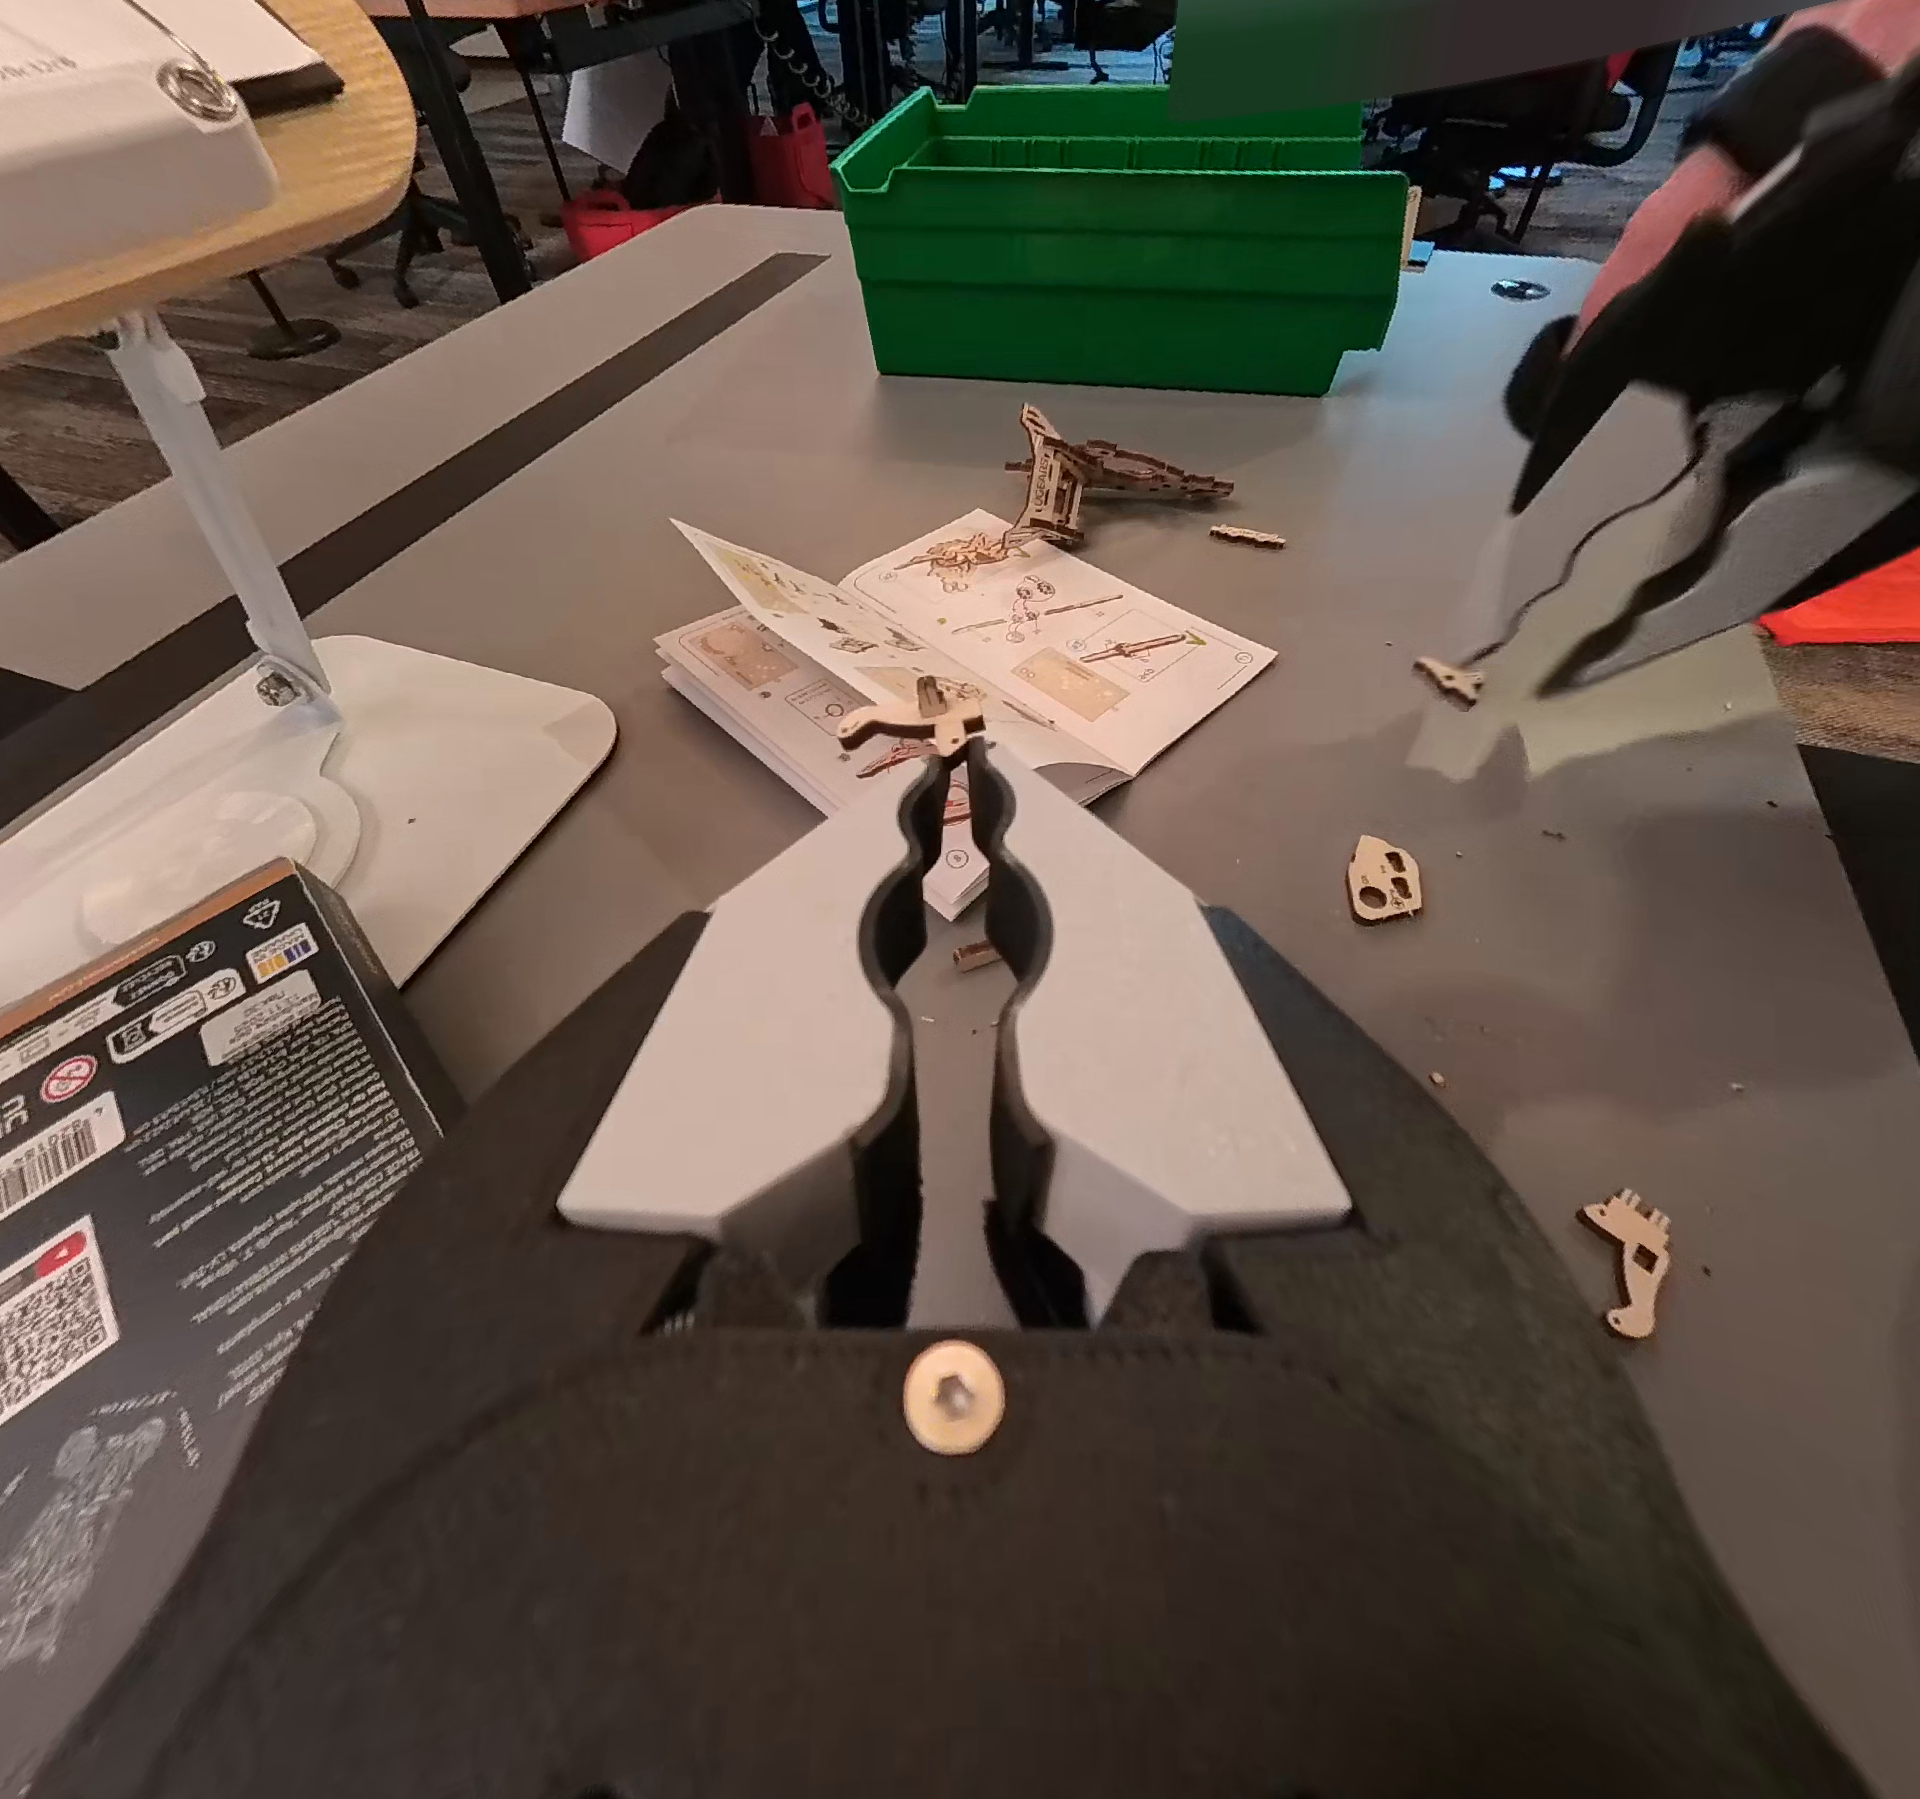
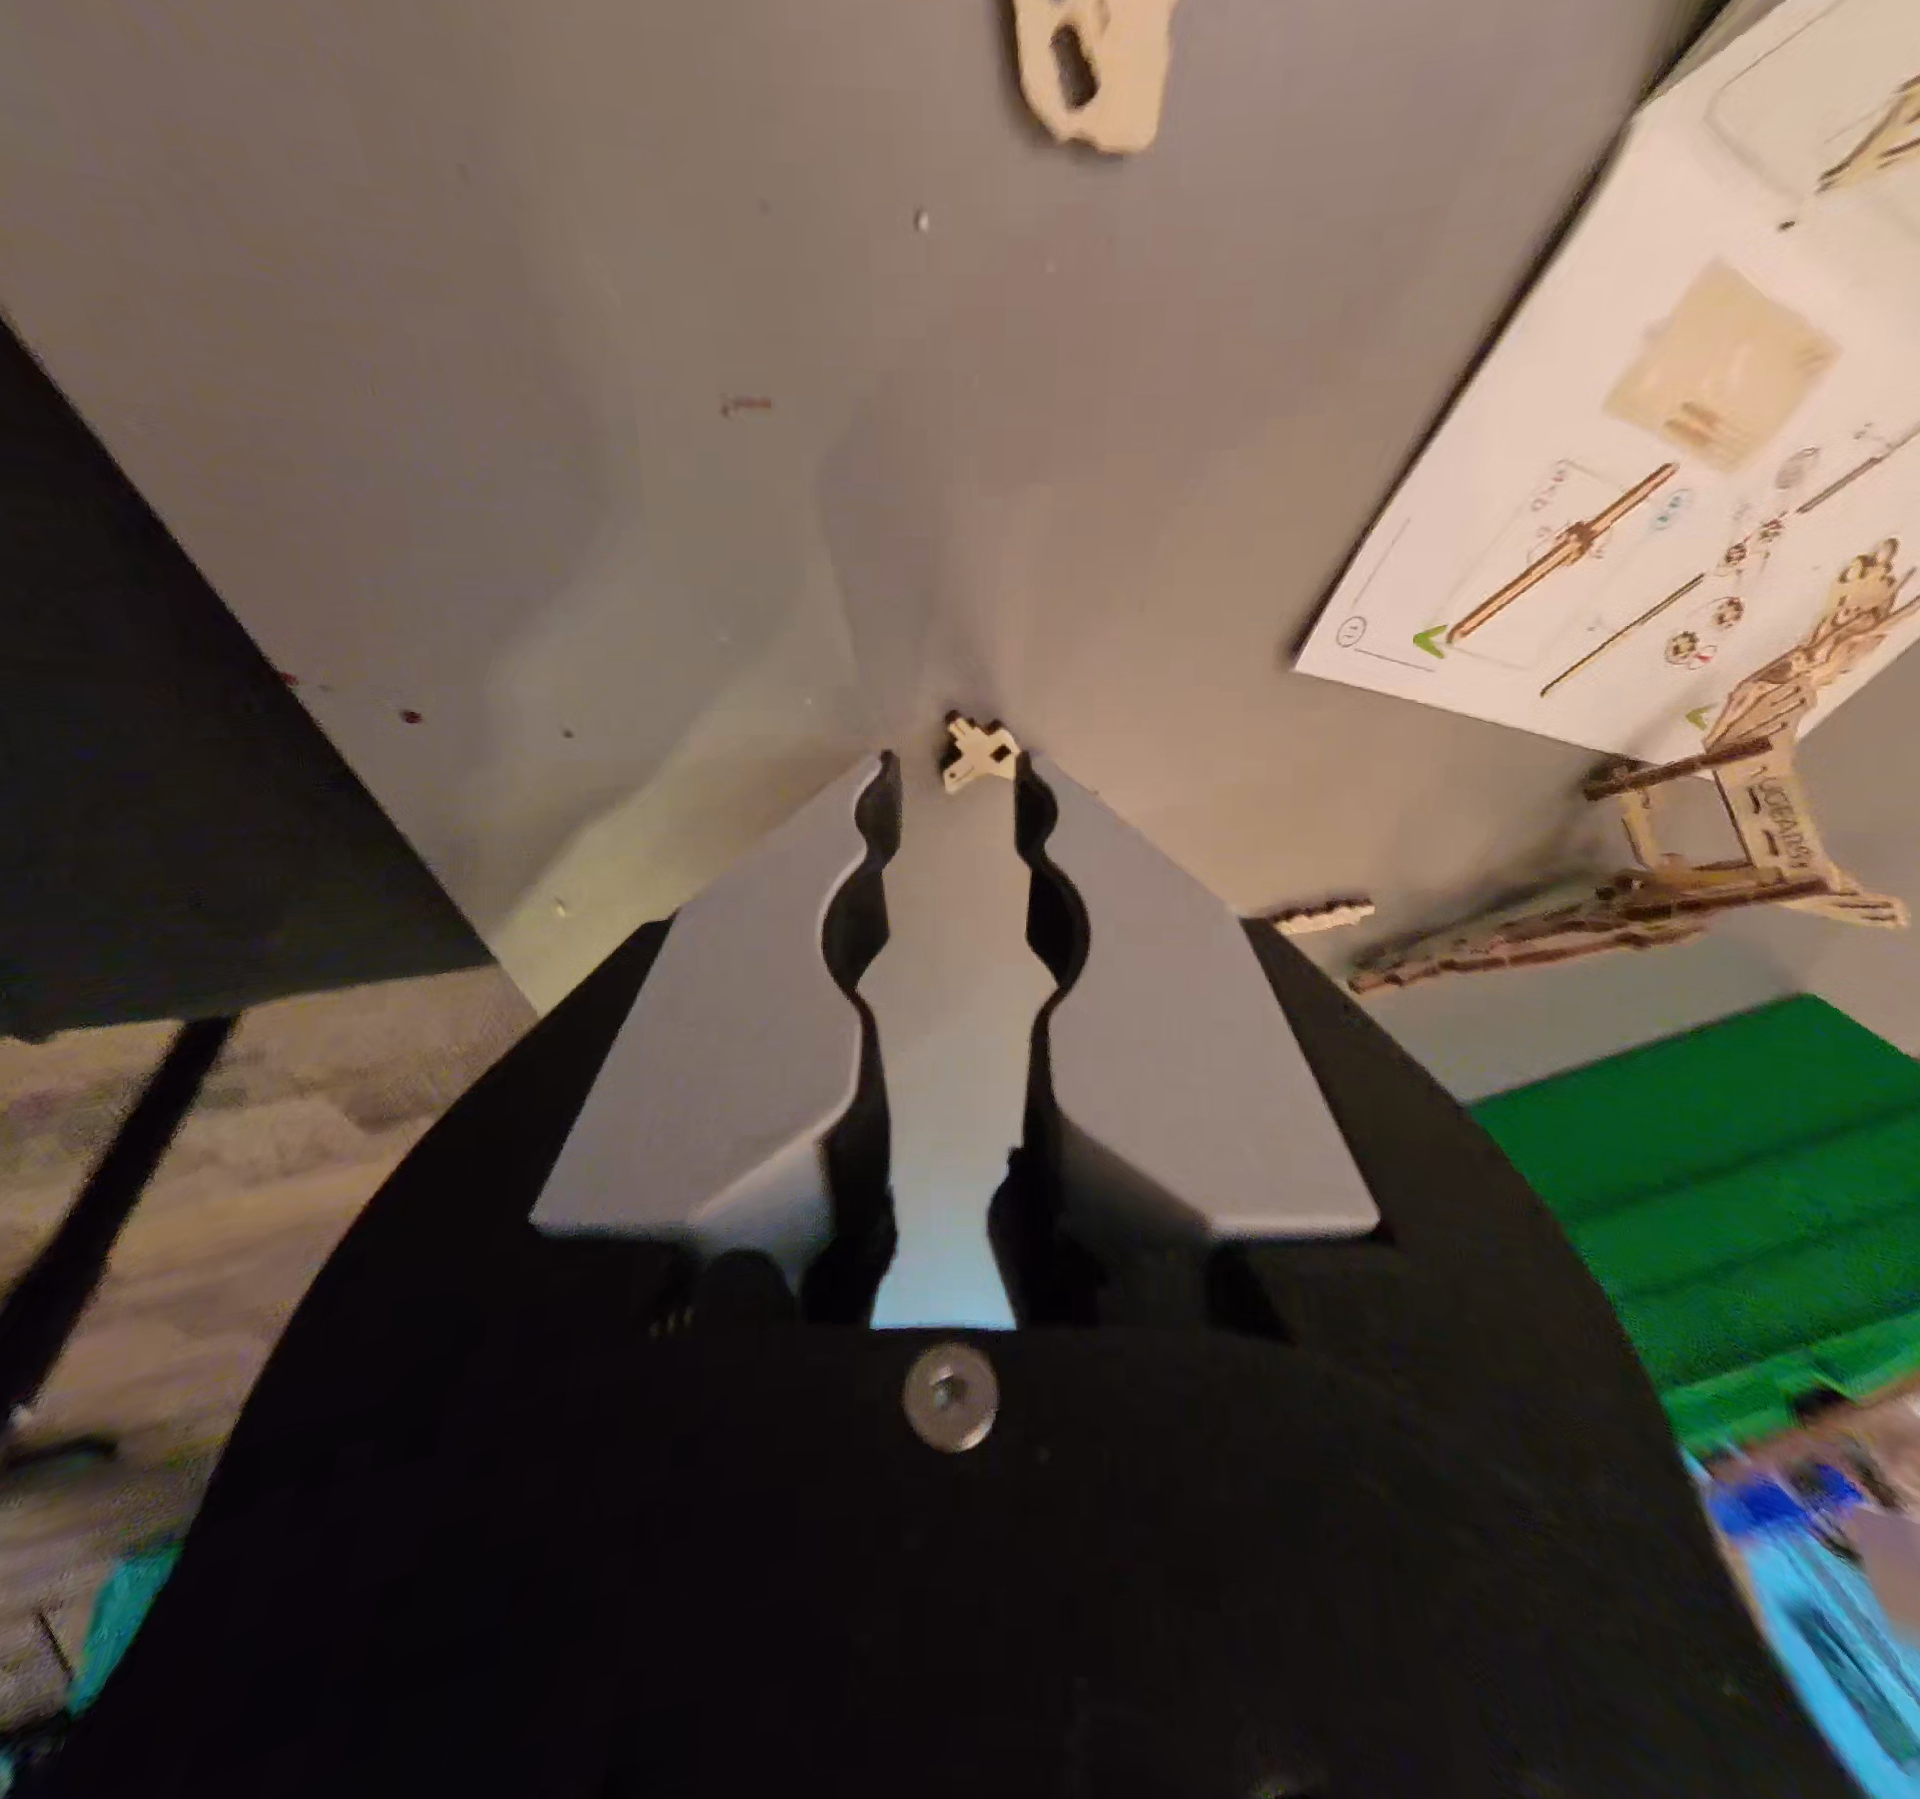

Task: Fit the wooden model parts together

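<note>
Wooden piece (image 2: 977, 755) lies on the table (image 2: 520, 295) between the right gripper (image 2: 954, 762)'s parted, empty tips. Left gripper (image 1: 948, 747) pinches a small subassembly (image 1: 914, 719).

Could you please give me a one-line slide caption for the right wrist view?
Open right gripper poised over a small pale wooden model piece lying on the grey table.

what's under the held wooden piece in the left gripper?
Below the wooden piece in the left gripper lies the open instruction booklet on the grey table; the fingers cover part of its page.
</note>
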The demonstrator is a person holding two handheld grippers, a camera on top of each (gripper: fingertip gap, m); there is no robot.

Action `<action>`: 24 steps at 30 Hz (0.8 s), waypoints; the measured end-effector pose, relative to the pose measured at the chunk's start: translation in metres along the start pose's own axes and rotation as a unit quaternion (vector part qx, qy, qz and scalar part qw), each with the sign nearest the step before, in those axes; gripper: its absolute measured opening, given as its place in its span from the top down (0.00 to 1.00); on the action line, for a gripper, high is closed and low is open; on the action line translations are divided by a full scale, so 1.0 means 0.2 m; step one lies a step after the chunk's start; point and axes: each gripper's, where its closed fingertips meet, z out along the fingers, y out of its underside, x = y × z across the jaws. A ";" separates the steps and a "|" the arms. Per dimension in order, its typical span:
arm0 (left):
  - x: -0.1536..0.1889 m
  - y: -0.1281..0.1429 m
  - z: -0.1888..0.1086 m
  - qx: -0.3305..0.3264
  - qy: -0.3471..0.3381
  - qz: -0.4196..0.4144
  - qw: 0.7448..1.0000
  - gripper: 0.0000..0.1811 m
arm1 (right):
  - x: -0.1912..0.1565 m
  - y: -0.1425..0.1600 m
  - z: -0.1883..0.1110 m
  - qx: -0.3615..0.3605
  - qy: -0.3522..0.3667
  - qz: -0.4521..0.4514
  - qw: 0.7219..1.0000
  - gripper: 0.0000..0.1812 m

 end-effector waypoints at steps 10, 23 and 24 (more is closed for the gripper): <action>0.02 0.01 0.02 -0.006 0.008 -0.001 1.000 0.99 | -0.03 0.10 -0.04 0.197 -0.095 0.176 0.960 0.95; 0.02 0.03 0.04 -0.014 0.008 -0.003 1.000 0.99 | 0.02 -0.02 0.03 0.286 -0.103 0.263 0.916 0.98; 0.02 0.03 0.04 -0.014 0.008 -0.003 1.000 0.99 | 0.02 -0.03 0.03 0.288 -0.104 0.259 0.916 0.98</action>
